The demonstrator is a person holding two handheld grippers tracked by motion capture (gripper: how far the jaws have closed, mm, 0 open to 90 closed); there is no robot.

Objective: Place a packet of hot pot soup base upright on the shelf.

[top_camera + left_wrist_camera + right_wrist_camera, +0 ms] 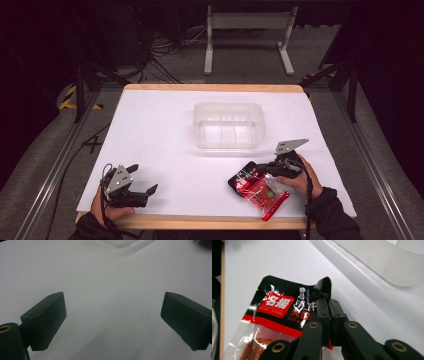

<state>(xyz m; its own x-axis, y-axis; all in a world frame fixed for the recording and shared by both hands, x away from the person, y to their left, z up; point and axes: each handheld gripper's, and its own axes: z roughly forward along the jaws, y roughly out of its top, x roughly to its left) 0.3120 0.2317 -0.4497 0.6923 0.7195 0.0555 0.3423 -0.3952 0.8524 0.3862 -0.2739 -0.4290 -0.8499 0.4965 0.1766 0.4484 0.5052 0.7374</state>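
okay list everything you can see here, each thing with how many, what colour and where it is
snack packet: one, black and red with a clear lower part, near front edge of the table on the right, its black top corner pinched in the right gripper
plastic container: one, clear, middle of the table toward the far side
table: one, white top with a wooden edge
metal stand: one, grey, on the floor beyond the table
cables: several, dark, on the floor behind the table
left gripper: one, black, front left, jaws apart over bare table
right gripper: one, black, front right, jaws closed on the packet
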